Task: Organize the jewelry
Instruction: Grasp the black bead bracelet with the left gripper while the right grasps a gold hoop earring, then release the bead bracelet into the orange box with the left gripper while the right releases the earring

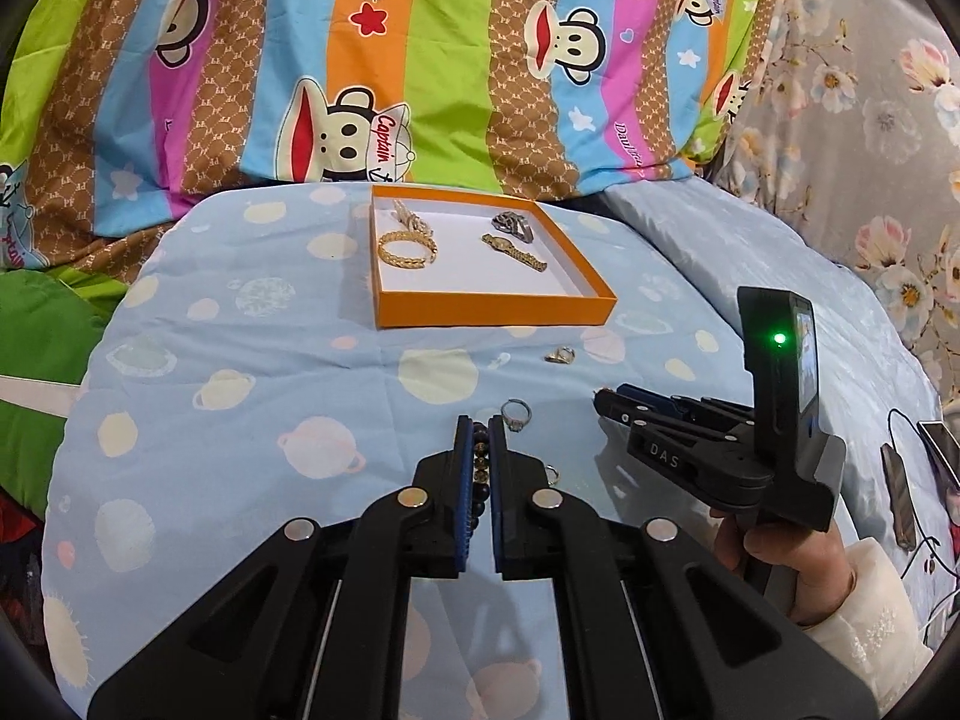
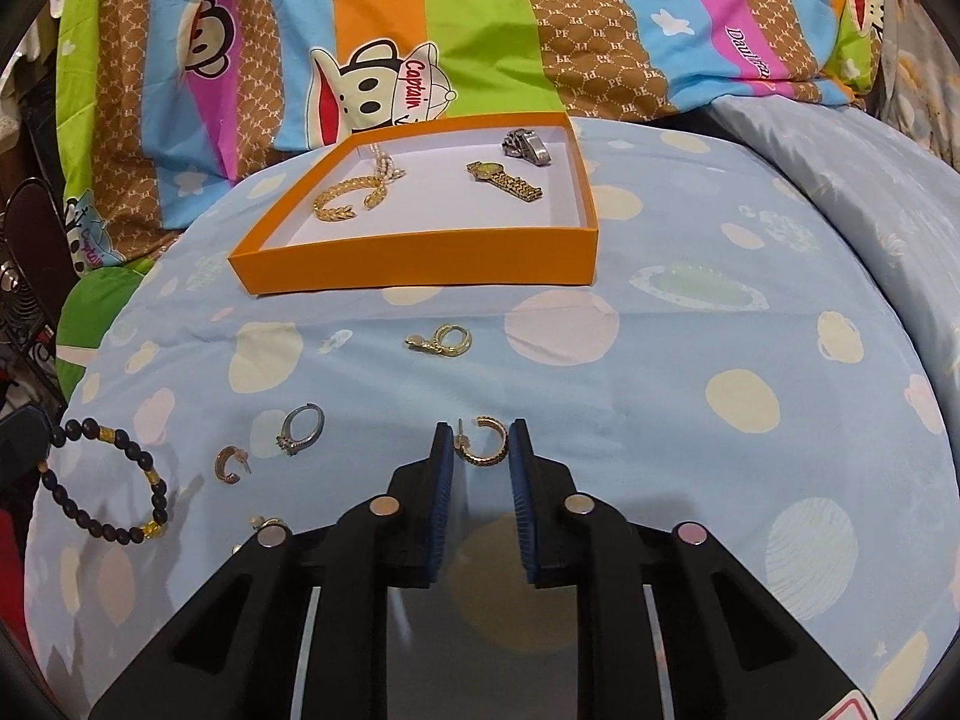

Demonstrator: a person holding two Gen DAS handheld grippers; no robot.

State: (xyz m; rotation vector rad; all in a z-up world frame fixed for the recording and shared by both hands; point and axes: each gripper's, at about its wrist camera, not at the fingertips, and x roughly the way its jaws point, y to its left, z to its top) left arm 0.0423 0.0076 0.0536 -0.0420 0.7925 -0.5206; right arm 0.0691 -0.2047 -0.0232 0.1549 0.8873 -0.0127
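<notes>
My left gripper point(image 1: 480, 429) is shut on a dark bead bracelet point(image 1: 480, 462), whose loop hangs at the left edge of the right wrist view point(image 2: 108, 480). My right gripper point(image 2: 481, 438) has a gold hoop earring point(image 2: 483, 449) between its tips, with both pads against it on the blue sheet. The orange tray point(image 2: 420, 258) beyond holds a gold bracelet point(image 2: 345, 201), a pearl strand point(image 2: 384, 165), a gold watch point(image 2: 504, 180) and a silver piece point(image 2: 528, 144). Loose on the sheet lie a silver ring point(image 2: 303, 429), a small gold earring point(image 2: 228, 465) and a gold charm earring point(image 2: 441, 342).
A striped cartoon quilt point(image 1: 420, 60) rises behind the tray. Floral fabric point(image 1: 870, 150) lies to the right, with a phone and cables point(image 1: 936, 450) beside it. A hand in a white sleeve point(image 1: 840, 588) holds the right gripper point(image 1: 606, 405). Another small piece point(image 2: 267, 522) lies near my right gripper's left arm.
</notes>
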